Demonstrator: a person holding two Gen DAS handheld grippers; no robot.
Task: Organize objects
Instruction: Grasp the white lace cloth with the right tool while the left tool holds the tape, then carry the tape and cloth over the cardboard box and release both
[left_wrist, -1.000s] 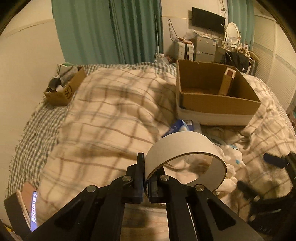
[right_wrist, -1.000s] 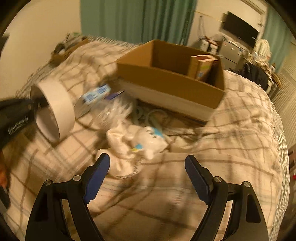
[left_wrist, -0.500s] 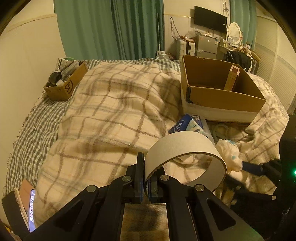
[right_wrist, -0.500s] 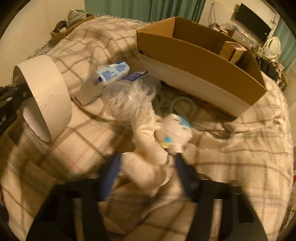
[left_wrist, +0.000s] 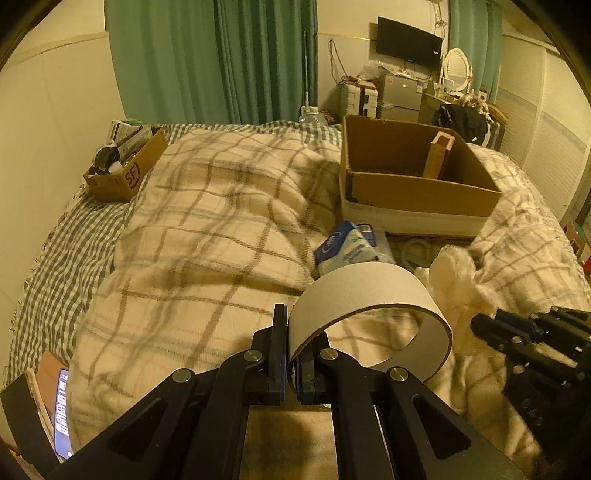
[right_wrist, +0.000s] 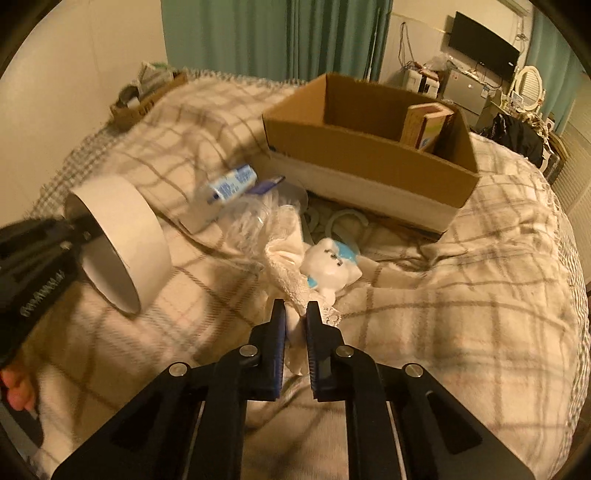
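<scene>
The left gripper (left_wrist: 291, 354) is clamped on the wall of a white cardboard ring (left_wrist: 369, 291) above the plaid blanket (left_wrist: 207, 221), while the right gripper (right_wrist: 295, 325) pinches a white lacy cloth (right_wrist: 288, 273), the cardboard box (right_wrist: 369, 155) at its one o'clock.

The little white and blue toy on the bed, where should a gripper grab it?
Probably by the rounded white head of the toy, coming from above with the fingers either side. It lies on the blanket with its top uncovered, while the lacy cloth crowds its left side and the big box stands behind it.
</scene>
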